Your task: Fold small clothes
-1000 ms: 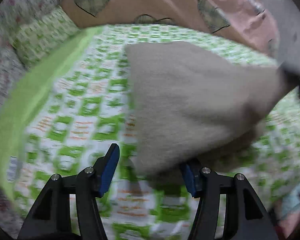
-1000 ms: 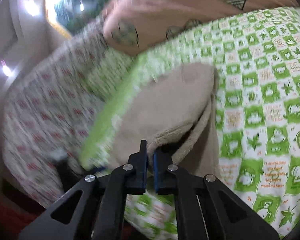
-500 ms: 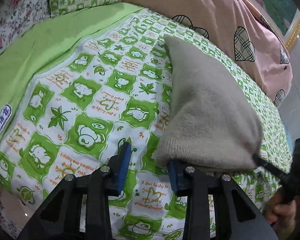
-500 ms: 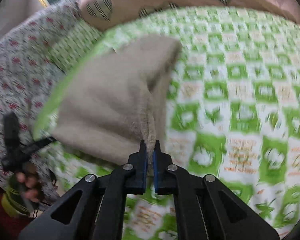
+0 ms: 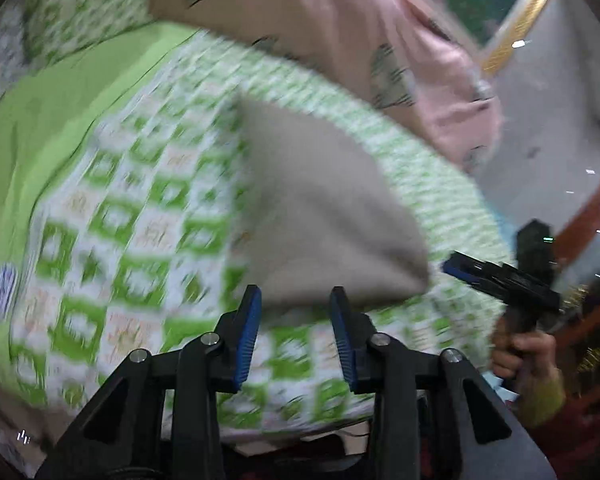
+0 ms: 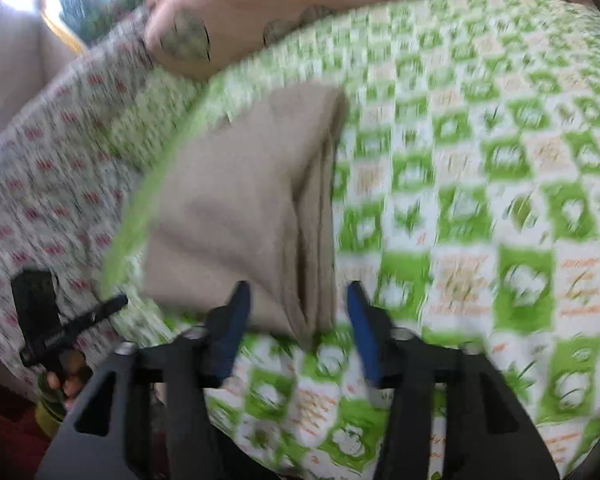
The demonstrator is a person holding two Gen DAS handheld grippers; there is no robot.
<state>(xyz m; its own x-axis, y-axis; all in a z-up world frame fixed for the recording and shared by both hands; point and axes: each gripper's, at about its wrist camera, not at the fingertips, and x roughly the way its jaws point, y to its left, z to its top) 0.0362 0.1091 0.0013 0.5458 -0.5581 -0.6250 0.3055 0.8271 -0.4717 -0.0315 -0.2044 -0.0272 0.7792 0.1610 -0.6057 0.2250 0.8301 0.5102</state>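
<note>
A folded beige knit garment (image 5: 324, 220) lies on the green-and-white checked bedspread (image 5: 132, 216); it also shows in the right wrist view (image 6: 252, 208), with its folded layers stacked along the right edge. My left gripper (image 5: 296, 304) is open and empty, just in front of the garment's near edge. My right gripper (image 6: 298, 300) is open and empty, its fingers either side of the garment's near corner. In the left wrist view the right gripper (image 5: 500, 280) sits to the right of the garment. Both views are motion-blurred.
A pink quilt with plaid hearts (image 5: 340, 28) lies at the back of the bed. A floral pillow (image 6: 40, 168) is at the left in the right wrist view. The bed's near edge (image 5: 300, 428) runs just under my left gripper.
My right gripper has opened and let go of the garment, which now lies flat on the bed. Both grippers have drawn back toward the bed's near edge.
</note>
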